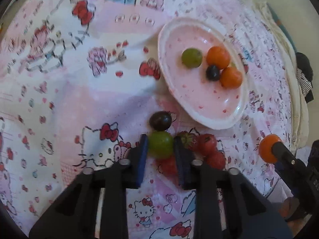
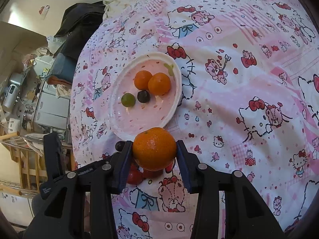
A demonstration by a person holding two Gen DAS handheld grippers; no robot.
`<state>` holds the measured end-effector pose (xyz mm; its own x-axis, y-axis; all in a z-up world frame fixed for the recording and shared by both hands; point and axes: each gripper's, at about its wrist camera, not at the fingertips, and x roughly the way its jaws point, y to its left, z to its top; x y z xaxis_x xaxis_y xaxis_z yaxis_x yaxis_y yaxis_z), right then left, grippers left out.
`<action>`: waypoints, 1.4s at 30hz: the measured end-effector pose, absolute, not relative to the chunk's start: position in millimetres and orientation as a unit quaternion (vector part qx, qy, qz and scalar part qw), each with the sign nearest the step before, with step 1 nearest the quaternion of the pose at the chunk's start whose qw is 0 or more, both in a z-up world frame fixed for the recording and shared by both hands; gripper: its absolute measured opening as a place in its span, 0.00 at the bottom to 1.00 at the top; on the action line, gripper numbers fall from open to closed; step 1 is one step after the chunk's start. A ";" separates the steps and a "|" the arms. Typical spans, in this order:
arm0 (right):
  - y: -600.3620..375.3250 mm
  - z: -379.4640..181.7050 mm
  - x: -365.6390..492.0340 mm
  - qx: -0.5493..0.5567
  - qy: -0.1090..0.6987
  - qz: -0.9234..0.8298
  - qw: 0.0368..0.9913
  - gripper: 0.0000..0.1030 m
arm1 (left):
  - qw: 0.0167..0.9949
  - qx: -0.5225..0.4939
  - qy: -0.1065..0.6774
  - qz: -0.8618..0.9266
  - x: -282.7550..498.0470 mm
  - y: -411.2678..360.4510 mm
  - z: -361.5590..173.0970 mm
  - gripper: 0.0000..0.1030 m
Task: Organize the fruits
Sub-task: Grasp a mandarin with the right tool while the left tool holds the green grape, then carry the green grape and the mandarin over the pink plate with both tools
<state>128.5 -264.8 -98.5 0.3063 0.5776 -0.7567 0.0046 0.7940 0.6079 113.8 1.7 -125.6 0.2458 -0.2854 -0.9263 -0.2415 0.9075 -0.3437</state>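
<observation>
**Fruits counted: four on the plate, one in each hand-held gripper**

The oval plate (image 1: 235,117) lies on the patterned cloth (image 1: 79,91), its long axis running diagonally in the left wrist view. On it are two oranges (image 2: 159,83), one green grape (image 2: 128,99) and one dark grape (image 2: 143,96), grouped toward one end.

The left hand-held gripper (image 1: 161,145) is clenched on a second green grape (image 1: 160,144). Just beyond it lies another dark grape (image 1: 160,121); beside it are several red fruits (image 1: 207,143), at least three.

The right hand-held gripper (image 2: 154,149) grasps a third orange (image 2: 154,148) above the cloth, near the plate.
</observation>
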 end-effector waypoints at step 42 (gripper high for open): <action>-269.8 -85.2 121.2 0.273 0.544 0.191 0.770 0.44 | 0.793 -0.218 0.566 -0.050 105.3 13.0 -90.9 0.23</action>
<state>121.2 -269.8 -85.2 0.3348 0.5920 -0.7331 0.0025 0.7774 0.6290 105.3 13.0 -90.9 0.3532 -0.3267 -0.8766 -0.1677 0.8997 -0.4029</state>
